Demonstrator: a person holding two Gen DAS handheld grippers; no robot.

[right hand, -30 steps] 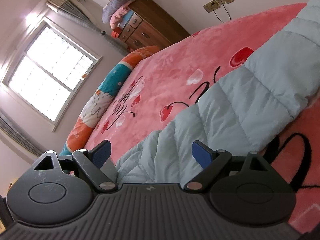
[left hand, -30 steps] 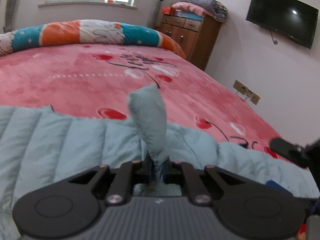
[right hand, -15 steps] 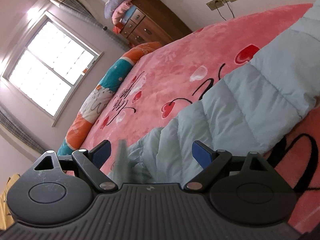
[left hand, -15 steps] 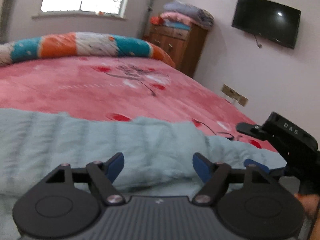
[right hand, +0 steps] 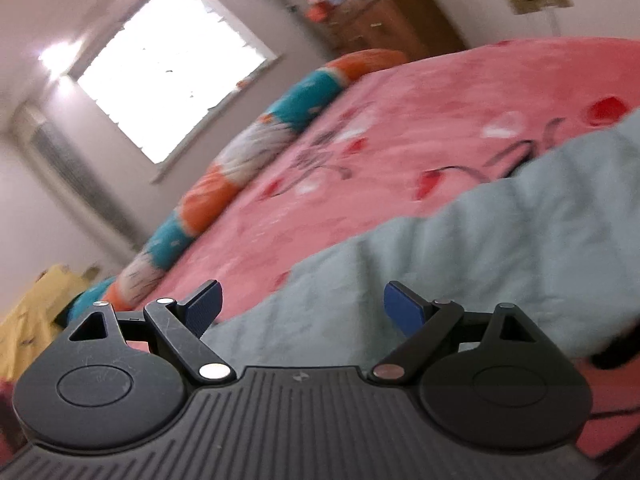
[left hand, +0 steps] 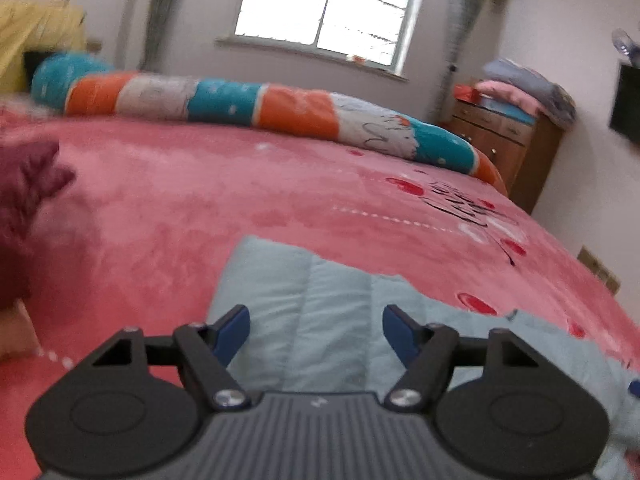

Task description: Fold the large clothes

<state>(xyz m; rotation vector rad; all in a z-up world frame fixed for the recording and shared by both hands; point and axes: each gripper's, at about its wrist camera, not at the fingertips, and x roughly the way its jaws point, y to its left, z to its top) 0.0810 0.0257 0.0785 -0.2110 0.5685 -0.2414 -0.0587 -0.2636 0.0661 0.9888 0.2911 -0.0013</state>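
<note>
Left gripper jaws just narrowed a touch, gaping over the pale blue puffer jacket, nothing pinched. Right gripper wide too, jacket flat on pink bedspread.

Both wrist views low over bed

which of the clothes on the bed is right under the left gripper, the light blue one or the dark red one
The light blue padded jacket: it lies flat beneath the open left gripper. The dark red garment sits bunched far off at the left edge of the pink bedspread.
</note>
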